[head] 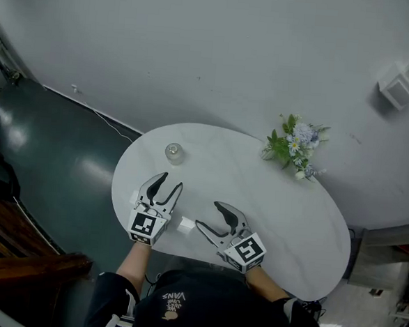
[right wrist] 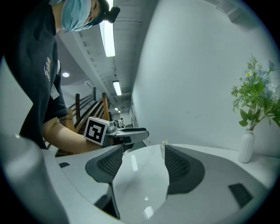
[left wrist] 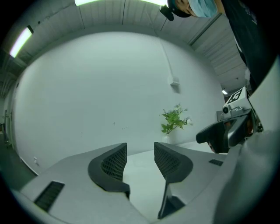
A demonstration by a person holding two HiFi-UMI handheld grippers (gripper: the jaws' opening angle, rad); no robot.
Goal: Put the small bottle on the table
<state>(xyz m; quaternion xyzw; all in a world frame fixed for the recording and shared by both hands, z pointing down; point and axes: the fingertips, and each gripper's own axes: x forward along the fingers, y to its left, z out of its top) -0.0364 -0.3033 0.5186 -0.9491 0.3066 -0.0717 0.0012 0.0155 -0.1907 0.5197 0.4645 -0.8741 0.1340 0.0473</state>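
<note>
The small clear glass bottle (head: 174, 152) already stood upright on the white oval desk (head: 291, 221), towards its far left edge, so the placing looked done. The left gripper (head: 172, 181) and right gripper (head: 208, 214) hovered over the near edge, fingers spread wide and empty. The next move likely called only for backing away without knocking the bottle. The white vase of green and pale flowers (head: 293, 146) stood well apart, and nothing blocked the way.

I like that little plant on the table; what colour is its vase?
White. The vase shows best in the right gripper view.
</note>
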